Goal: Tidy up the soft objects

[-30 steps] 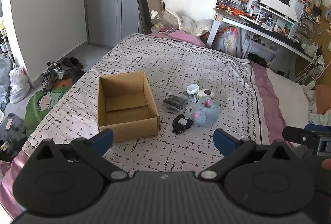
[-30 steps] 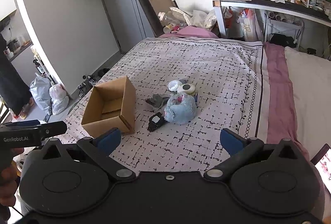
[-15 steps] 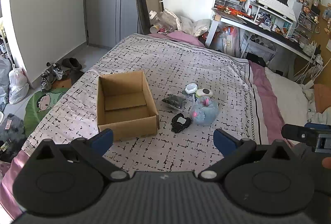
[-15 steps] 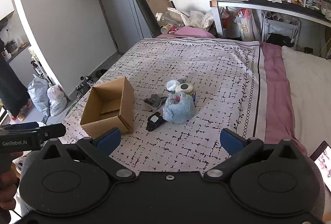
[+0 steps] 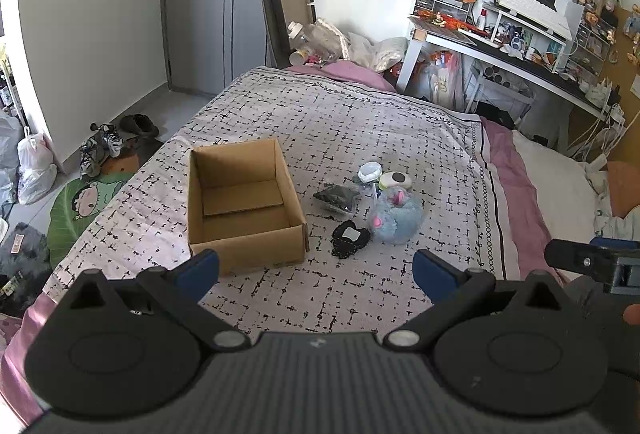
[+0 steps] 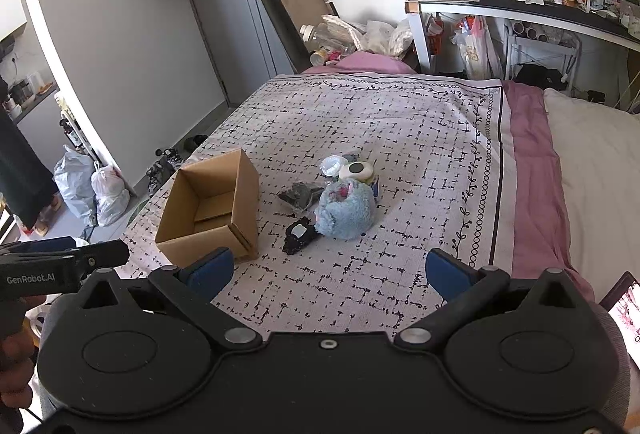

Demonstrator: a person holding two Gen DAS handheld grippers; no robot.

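Left tongs [image 5: 316, 270]: I hold them apart, empty.
Right tongs [image 6: 330, 274]: apart, empty.
Cardboard box [image 5: 244, 205]: left of blue plush [image 5: 396, 218] on bed [image 5: 360, 121].

Both claws drawn back slightly, it seems, box [image 5: 244, 201] marginally farther

Bedroom w/ grey door [image 5: 224, 5], white walls, cluttered desk [image 5: 500, 45], patterned bed [image 5: 340, 121].

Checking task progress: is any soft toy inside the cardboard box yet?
No: the cardboard box holds only its own flap, and the blue plush lies beside it on the bed.
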